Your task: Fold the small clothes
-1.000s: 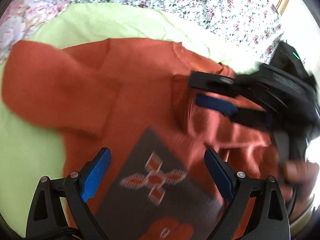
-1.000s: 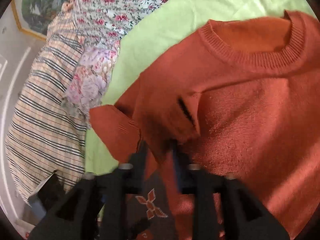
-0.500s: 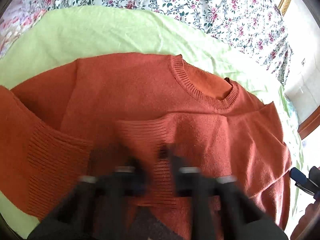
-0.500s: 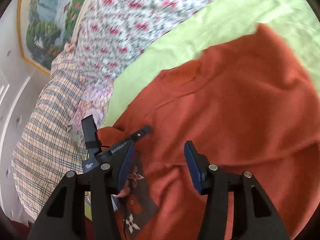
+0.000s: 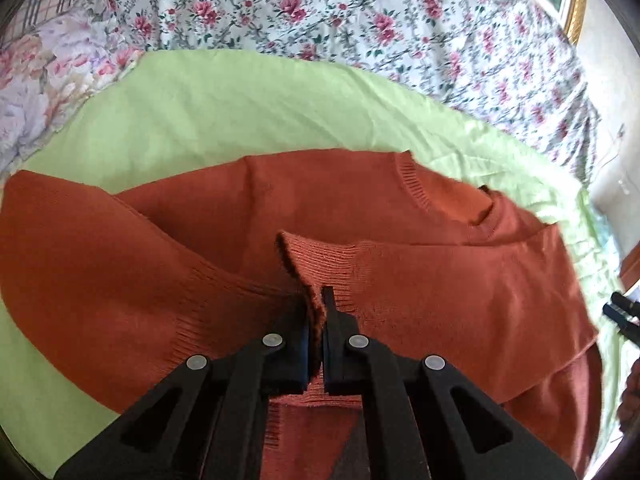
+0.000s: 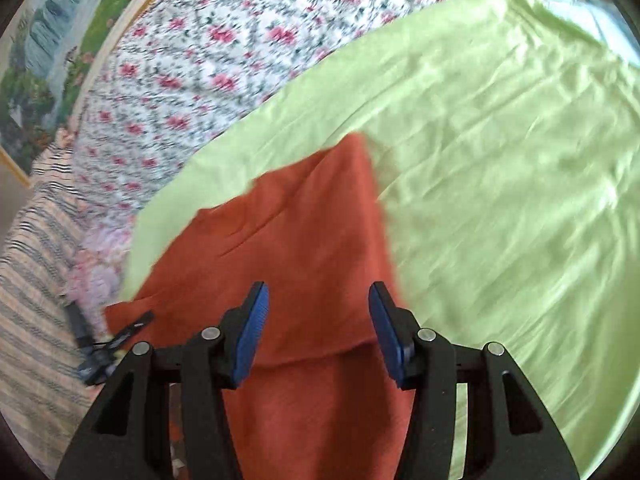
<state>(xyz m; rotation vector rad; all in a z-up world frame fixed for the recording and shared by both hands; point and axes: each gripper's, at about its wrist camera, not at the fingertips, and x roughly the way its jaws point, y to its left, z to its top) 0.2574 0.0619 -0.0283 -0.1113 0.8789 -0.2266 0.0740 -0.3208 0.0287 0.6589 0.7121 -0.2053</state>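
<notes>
A rust-orange knit sweater (image 5: pixel 360 200) lies on a light green sheet (image 5: pixel 240 100), neck opening toward the right. One sleeve is folded across the body, and its ribbed cuff (image 5: pixel 316 264) stands up between my left fingers. My left gripper (image 5: pixel 316 312) is shut on that cuff. My right gripper (image 6: pixel 316 320) is open and empty, hovering over the sweater's right part (image 6: pixel 304 240) near its edge, with the green sheet (image 6: pixel 500 180) beyond. The right gripper's tips show at the right edge of the left wrist view (image 5: pixel 624 312).
A floral bedspread (image 5: pixel 360 12) lies beyond the green sheet. A striped plaid cloth (image 6: pixel 36 280) is at the left in the right wrist view. A framed picture (image 6: pixel 60 32) hangs behind. The left gripper (image 6: pixel 116 336) shows small at the sweater's left.
My left gripper, open a second ago, has shut on the sleeve cuff. My right gripper let go of the sweater, opened and moved off to the sweater's right part.
</notes>
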